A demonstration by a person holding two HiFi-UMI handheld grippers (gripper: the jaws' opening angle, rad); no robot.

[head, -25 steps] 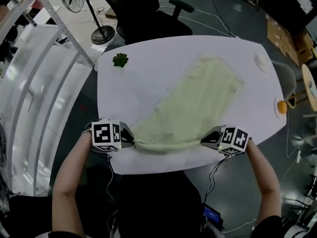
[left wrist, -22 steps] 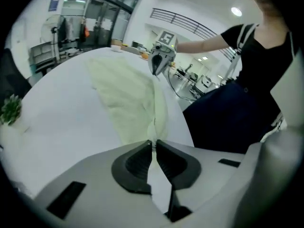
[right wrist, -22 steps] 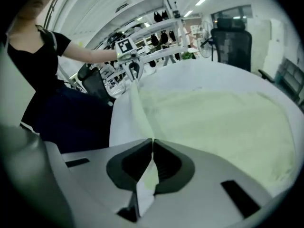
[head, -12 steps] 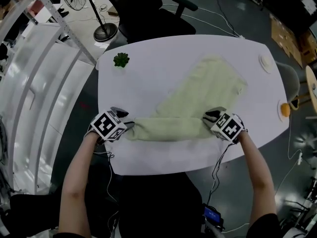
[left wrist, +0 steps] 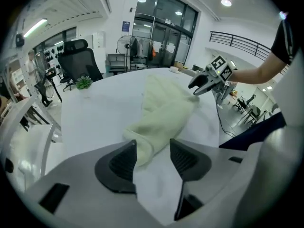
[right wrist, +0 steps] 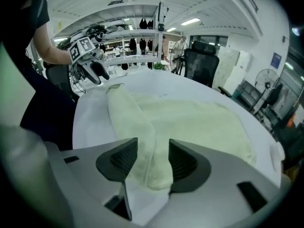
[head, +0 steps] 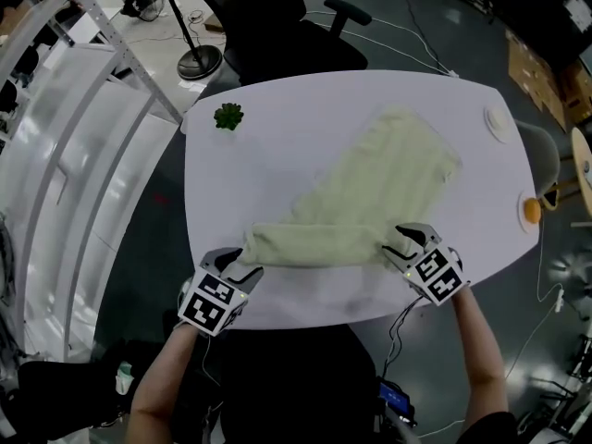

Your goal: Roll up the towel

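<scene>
The pale green towel [head: 379,178] lies slantwise on the white table [head: 277,155], and its near end is turned over into a thick band [head: 314,243]. My left gripper [head: 233,265] is at the band's left end, and its jaws have just been opening. In the left gripper view the towel's end [left wrist: 147,137] lies loose between the spread jaws of that gripper [left wrist: 153,158]. My right gripper [head: 404,240] sits at the band's right end, its jaws likewise just opened. The right gripper view has the band's end [right wrist: 152,167] between the parted pads of that gripper [right wrist: 153,160], unpinched.
A small green plant [head: 228,115] stands at the table's far left corner. A white disc [head: 495,118] and an orange object [head: 531,209] lie near the right edge. A black office chair [head: 277,26] stands beyond the table, and a white rack [head: 83,155] stands to the left.
Both grippers carried the towel's near edge forward over the towel, then opened and let it go. They have drawn back toward the table's near edge, and the folded band stays in place.
</scene>
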